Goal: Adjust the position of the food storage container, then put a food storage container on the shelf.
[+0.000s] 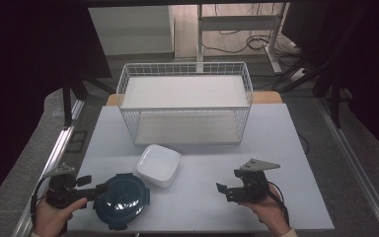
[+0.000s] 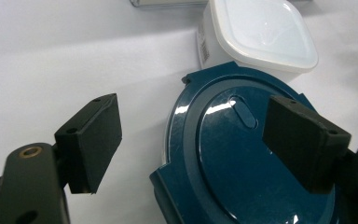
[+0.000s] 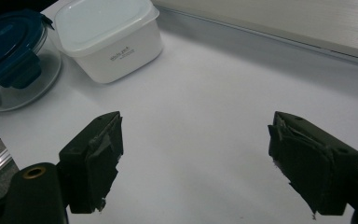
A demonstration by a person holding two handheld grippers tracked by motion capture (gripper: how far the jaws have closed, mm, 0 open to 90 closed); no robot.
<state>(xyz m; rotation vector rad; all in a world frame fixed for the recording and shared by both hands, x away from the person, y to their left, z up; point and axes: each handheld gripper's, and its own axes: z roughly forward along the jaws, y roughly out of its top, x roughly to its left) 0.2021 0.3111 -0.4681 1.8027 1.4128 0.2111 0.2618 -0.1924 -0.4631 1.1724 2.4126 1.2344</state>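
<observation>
Two open grippers beside a round container with a blue lid

The white square box carries small dark print, too small to read. The round glass container with glossy dark-blue clip lid stands at the near left of the table, touching the box. The left gripper is released around its lid edge; the right gripper gapes empty.

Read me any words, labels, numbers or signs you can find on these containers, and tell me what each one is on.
Small dark print on the side of the white square plastic container: two lines, too small to read.
Barcode-like label on that container's side wall: blurred, not readable.
Faint raised marking on the dark blue round lid of the clear glass bowl: not readable.
No other text shows.
</observation>
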